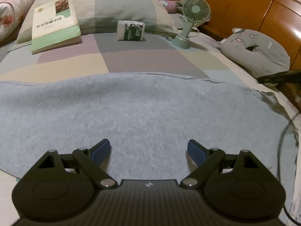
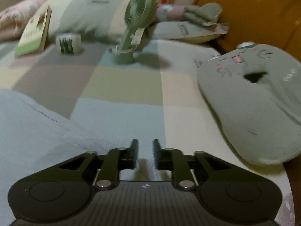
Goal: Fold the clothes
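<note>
Now the left gripper [image 1: 148,148] hangs low over a light blue garment [image 1: 131,109] that lies spread flat on the bed [image 1: 79,64]. Its blue-padded fingers [image 1: 101,149] stand wide apart and nothing is between them.

From the right wrist camera, the right gripper [image 2: 145,150] has its fingers nearly together, with only a narrow gap. A bit of pale cloth shows low in that gap, but I cannot tell if the fingers pinch it. This gripper is at the right edge of the blue garment [image 2: 37,131], above the checked bed sheet.

Further back on the bed are a book [image 1: 54,22] leaning on a pillow [image 1: 120,5], a small white and green pack [image 1: 130,30], and a green handheld fan [image 1: 193,17] standing in its base. A grey cat-face cushion [image 2: 252,101] lies to the right, near the wooden headboard [image 1: 244,11].
</note>
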Demonstrator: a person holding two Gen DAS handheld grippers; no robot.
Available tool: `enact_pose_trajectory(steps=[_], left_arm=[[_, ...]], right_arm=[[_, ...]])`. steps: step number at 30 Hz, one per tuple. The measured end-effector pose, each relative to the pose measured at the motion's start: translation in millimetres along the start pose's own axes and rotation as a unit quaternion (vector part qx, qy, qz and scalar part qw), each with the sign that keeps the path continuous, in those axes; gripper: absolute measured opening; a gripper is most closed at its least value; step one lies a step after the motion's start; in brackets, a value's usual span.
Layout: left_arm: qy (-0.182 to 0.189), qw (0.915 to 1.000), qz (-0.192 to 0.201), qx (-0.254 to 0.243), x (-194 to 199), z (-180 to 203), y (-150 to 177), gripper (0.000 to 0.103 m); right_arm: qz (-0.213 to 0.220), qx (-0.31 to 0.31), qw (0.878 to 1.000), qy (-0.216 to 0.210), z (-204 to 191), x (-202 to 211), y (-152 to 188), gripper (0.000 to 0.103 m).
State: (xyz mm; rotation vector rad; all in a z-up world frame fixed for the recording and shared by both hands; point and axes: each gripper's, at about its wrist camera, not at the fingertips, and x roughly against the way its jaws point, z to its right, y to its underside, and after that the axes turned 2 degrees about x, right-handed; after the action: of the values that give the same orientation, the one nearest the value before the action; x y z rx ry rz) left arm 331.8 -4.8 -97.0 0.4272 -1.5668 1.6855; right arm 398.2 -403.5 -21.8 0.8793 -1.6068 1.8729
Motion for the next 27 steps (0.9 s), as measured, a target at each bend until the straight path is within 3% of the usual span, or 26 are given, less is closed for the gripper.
enact_pose_trajectory(steps=[1, 5, 7, 8, 10, 11, 13, 23, 27], left_arm=[[-0.005, 1.0000, -0.001, -0.001, -0.3, 0.3, -0.2, 0.089], [-0.023, 0.9997, -0.002, -0.011, -1.0, 2.4, -0.6, 0.089], [-0.029, 0.9995, -0.002, -0.015, -0.8, 3.6, -0.1, 0.089], [-0.032, 0.9993, -0.002, -0.017, -0.8, 4.0, 0.3, 0.089], [-0.039, 0.9991, -0.003, -0.019, -1.0, 3.3, 1.0, 0.089], [-0.042, 0.9989, -0.004, -0.019, -1.1, 2.6, 0.9, 0.089], [-0.047, 0.9987, -0.006, -0.020, -1.0, 0.7, 0.5, 0.089], [-0.089, 0.9960, -0.009, -0.002, 4.9, -19.9, -3.6, 0.089], [-0.097, 0.9952, -0.010, -0.001, 4.8, -24.7, -3.6, 0.089]], right_arm=[[0.002, -0.017, 1.000, -0.004, 1.1, 8.8, 0.6, 0.046], [-0.057, -0.086, 0.993, -0.052, -11.6, 22.2, 18.2, 0.056], [-0.092, -0.123, 0.986, -0.064, -21.0, 15.7, 28.2, 0.071], [-0.109, -0.135, 0.983, -0.061, -26.6, 8.3, 32.3, 0.071], [-0.123, -0.122, 0.985, -0.012, -42.4, -6.2, 40.6, 0.072], [-0.109, -0.100, 0.989, 0.025, -51.1, -13.7, 41.2, 0.073], [-0.081, -0.088, 0.990, 0.071, -55.0, -23.3, 36.5, 0.089], [-0.087, -0.136, 0.987, 0.009, -69.7, -3.1, 7.3, 0.092], [-0.105, -0.110, 0.988, -0.021, -107.4, -24.0, -9.4, 0.092]])
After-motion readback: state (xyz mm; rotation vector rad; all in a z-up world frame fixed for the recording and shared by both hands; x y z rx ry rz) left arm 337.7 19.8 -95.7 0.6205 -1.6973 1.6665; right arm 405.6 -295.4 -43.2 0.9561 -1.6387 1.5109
